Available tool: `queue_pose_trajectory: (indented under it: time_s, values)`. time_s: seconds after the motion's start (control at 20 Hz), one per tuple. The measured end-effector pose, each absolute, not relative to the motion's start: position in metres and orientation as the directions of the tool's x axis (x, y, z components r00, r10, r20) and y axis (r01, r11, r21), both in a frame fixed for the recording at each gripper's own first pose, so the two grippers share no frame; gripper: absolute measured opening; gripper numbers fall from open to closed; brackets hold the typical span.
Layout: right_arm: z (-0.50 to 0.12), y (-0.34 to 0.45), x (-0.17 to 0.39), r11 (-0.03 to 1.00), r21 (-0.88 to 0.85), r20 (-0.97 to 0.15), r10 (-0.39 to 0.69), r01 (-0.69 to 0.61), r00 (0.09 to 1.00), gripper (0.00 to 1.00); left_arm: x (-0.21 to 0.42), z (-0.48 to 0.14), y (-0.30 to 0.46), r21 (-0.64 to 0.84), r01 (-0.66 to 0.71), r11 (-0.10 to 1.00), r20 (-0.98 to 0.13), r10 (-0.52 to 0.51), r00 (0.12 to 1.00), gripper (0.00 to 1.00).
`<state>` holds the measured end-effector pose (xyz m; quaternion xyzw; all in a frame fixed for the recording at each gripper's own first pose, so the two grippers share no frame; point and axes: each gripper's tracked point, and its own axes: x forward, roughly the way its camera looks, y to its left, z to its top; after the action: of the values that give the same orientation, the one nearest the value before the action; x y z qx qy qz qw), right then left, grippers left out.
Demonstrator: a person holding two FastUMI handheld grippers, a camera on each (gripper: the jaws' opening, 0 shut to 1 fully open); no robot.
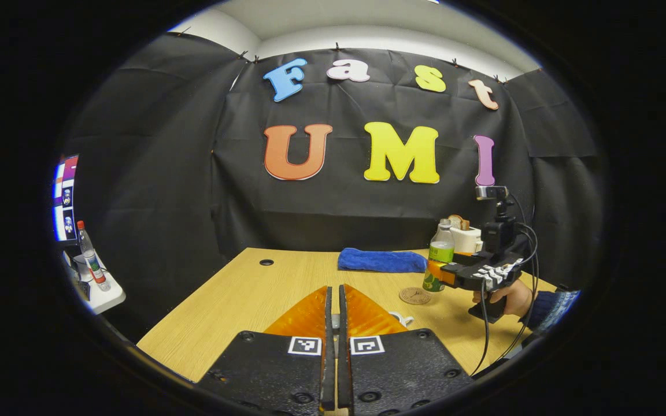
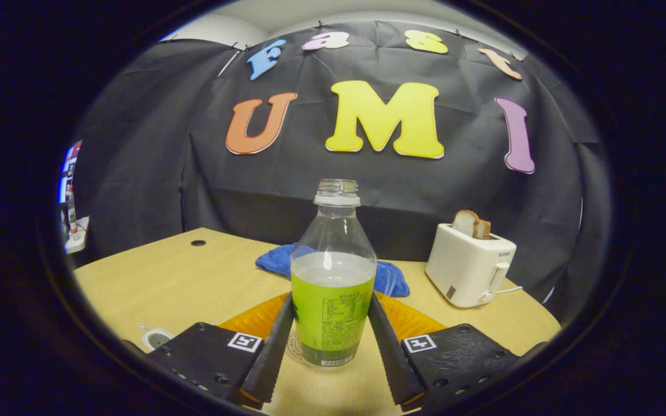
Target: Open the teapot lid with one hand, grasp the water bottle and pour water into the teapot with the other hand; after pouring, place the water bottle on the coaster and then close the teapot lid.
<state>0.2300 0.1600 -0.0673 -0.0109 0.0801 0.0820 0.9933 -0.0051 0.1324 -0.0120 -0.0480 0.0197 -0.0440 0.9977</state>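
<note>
Nearest, the left gripper (image 1: 335, 323) is sitting with its fingers pressed together, apparently pinching something small I cannot make out, with a white teapot (image 1: 400, 318) partly hidden just beyond it on the worktop (image 1: 240, 300). Farther right, the right gripper (image 2: 333, 329) is flanking the uncapped water bottle (image 2: 333, 289) with both fingers touching its sides, the bottle appearing to stand just beside the coaster (image 1: 415, 296). Whether pouring is done I cannot tell, and judging by this, setting the bottle on the coaster and closing the lid are still waiting; a blue cloth (image 2: 388, 276) and toaster (image 2: 469, 266) are lying beyond.
</note>
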Motion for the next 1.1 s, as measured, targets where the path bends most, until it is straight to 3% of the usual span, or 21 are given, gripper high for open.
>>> queue_pose_trajectory:
  time_s: [0.4,0.6,0.8,1.1]
  values:
    - [-0.082,0.178,0.260,0.987,-0.025,-0.163,0.151,-0.157,0.975,0.75,-0.001,-0.020,0.141,-0.103,0.066,0.992,-0.059,-0.072,0.996,0.04]
    - [-0.093,0.179,0.263,0.984,-0.031,-0.197,0.164,-0.174,0.966,0.76,-0.005,-0.013,0.127,-0.122,0.114,0.986,-0.039,-0.120,0.992,0.05]
    - [-0.092,0.181,0.256,0.979,-0.009,-0.212,0.195,-0.201,0.958,0.89,-0.002,-0.012,0.123,-0.109,0.124,0.986,-0.033,-0.128,0.991,0.04]
    - [-0.079,0.180,0.232,0.973,-0.011,-0.208,0.223,-0.230,0.952,0.94,-0.002,-0.006,0.127,-0.098,0.081,0.992,-0.012,-0.083,0.997,0.04]
